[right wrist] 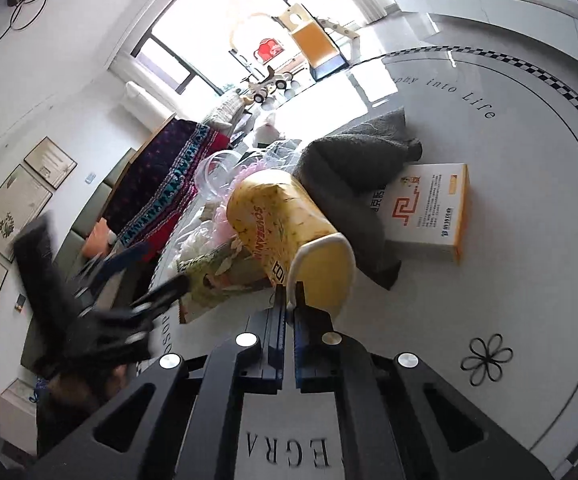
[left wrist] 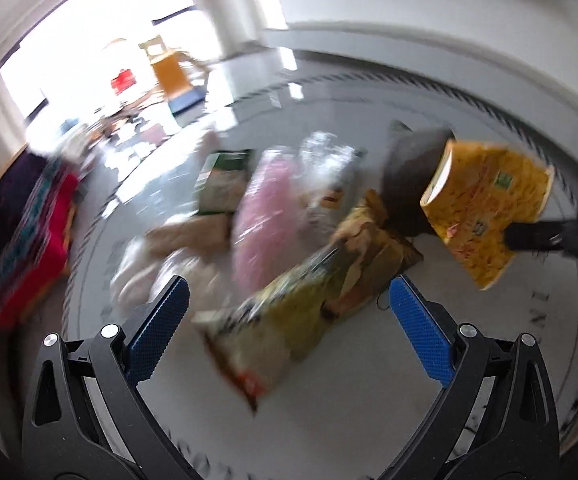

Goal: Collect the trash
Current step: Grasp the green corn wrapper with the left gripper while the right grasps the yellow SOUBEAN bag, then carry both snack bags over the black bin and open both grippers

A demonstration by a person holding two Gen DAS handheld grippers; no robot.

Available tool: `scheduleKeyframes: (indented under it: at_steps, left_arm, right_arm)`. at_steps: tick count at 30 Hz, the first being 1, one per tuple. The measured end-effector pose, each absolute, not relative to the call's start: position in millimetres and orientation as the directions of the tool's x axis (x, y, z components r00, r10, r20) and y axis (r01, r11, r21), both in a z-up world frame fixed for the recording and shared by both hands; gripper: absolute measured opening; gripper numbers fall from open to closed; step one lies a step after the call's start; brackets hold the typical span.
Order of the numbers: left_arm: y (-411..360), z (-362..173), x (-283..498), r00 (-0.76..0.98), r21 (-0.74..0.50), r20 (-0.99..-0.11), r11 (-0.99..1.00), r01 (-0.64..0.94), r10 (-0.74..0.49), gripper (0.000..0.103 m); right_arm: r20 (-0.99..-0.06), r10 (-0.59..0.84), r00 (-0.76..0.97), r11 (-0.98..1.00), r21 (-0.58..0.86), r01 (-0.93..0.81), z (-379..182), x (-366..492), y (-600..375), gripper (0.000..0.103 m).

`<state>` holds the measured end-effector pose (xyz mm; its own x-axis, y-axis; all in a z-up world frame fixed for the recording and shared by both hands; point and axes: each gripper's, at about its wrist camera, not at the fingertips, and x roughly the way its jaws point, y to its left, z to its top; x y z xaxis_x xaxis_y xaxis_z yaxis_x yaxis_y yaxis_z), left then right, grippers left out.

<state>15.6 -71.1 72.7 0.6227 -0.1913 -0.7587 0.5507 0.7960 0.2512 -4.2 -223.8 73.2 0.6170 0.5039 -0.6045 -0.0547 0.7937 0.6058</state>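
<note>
Left wrist view: the left gripper (left wrist: 289,308) stands with its jaws wide apart and nothing between the blue pads. Beyond the jaws, blurred, the trash lies in a heap on the white tabletop (left wrist: 329,400): a yellow-green snack bag (left wrist: 285,320) reaching in between the jaws, a pink plastic bag (left wrist: 267,216) and a green box (left wrist: 225,182) farther ahead. To the right of the jaws and raised above the pile, the yellow paper cup (left wrist: 485,208) hangs from the dark right gripper, in front of a grey cloth (left wrist: 413,168).

Right wrist view: the right gripper (right wrist: 289,312) has its jaws closed on the white rim of the yellow paper cup (right wrist: 285,224), whose body stretches straight ahead of them. A white and orange box (right wrist: 429,212) lies ahead and right, partly under the grey cloth (right wrist: 357,176); the left gripper shows as a dark blur to the left.

Risks, as I judge them: the hold is only a thin pinch on the rim, so a quick swing could crush the rim or let the cup slip out. The left jaws, coming at the heap fast, could shove the light bag away rather than straddle it.
</note>
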Motion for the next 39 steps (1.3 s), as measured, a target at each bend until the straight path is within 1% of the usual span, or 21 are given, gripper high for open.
scheduleKeyframes:
  at_steps: [3, 5, 9, 11, 12, 14, 15, 17, 20, 22, 28, 35, 39]
  left_arm:
    - [-88.0, 49.2, 30.5, 0.584, 0.304, -0.795, 0.726, 0.617, -0.164, 0.097]
    - [-88.7, 38.9, 34.4, 0.576, 0.315, -0.805, 0.719, 0.620, -0.144, 0.097]
    - [-87.4, 20.0, 37.5, 0.548, 0.282, -0.828, 0.759, 0.587, -0.117, 0.096]
    - [-88.0, 13.3, 36.6, 0.540, 0.281, -0.837, 0.779, 0.561, -0.087, 0.083]
    - [-85.6, 13.8, 35.5, 0.533, 0.253, -0.840, 0.799, 0.545, -0.098, 0.079]
    - [-82.0, 14.5, 36.6, 0.506, 0.200, -0.855, 0.830, 0.521, -0.112, 0.063]
    - [-78.7, 16.6, 36.5, 0.497, 0.167, -0.859, 0.849, 0.501, -0.124, 0.061]
    - [-65.6, 21.4, 34.3, 0.466, 0.050, -0.865, 0.893, 0.448, -0.186, 0.054]
    - [-48.7, 24.8, 24.7, 0.448, -0.079, -0.854, 0.918, 0.389, -0.264, 0.049]
    - [-38.1, 27.0, 11.5, 0.469, -0.121, -0.835, 0.928, 0.353, -0.288, 0.048]
    - [-7.4, 42.1, -44.0, 0.535, -0.184, -0.775, 0.931, 0.316, -0.335, 0.047]
    - [36.6, 54.0, -77.8, 0.591, -0.242, -0.731, 0.939, 0.244, -0.342, 0.047]
    - [68.6, 57.1, -104.2, 0.626, -0.244, -0.718, 0.952, 0.183, -0.305, 0.047]
  right_arm:
    - [-0.601, 0.497, 0.626, 0.799, 0.598, -0.060, 75.9, -8.8, -227.0, 0.004]
    - [-0.609, 0.489, 0.625, 0.807, 0.588, -0.058, 75.9, -9.3, -227.1, 0.004]
    - [-0.613, 0.483, 0.625, 0.817, 0.573, -0.069, 78.2, -7.5, -220.0, 0.004]
    - [-0.611, 0.481, 0.628, 0.820, 0.567, -0.076, 79.7, -10.1, -222.4, 0.004]
    - [-0.610, 0.481, 0.630, 0.821, 0.566, -0.079, 80.1, -10.5, -221.2, 0.004]
    - [-0.607, 0.485, 0.629, 0.819, 0.567, -0.084, 80.5, -11.2, -219.1, 0.004]
    - [-0.606, 0.489, 0.628, 0.818, 0.569, -0.088, 81.3, -11.4, -217.7, 0.004]
    - [-0.604, 0.493, 0.626, 0.817, 0.569, -0.094, 82.6, -11.4, -214.4, 0.004]
    - [-0.600, 0.497, 0.627, 0.818, 0.565, -0.108, 86.4, -16.6, -213.0, 0.004]
    - [-0.599, 0.498, 0.627, 0.820, 0.559, -0.118, 89.8, -18.8, -210.3, 0.004]
    - [-0.603, 0.512, 0.612, 0.824, 0.546, -0.151, 96.4, -25.5, -190.5, 0.004]
    - [-0.616, 0.553, 0.561, 0.823, 0.509, -0.252, 102.9, -34.8, -138.0, 0.004]
    - [-0.623, 0.577, 0.529, 0.815, 0.484, -0.318, 109.1, -40.2, -106.4, 0.004]
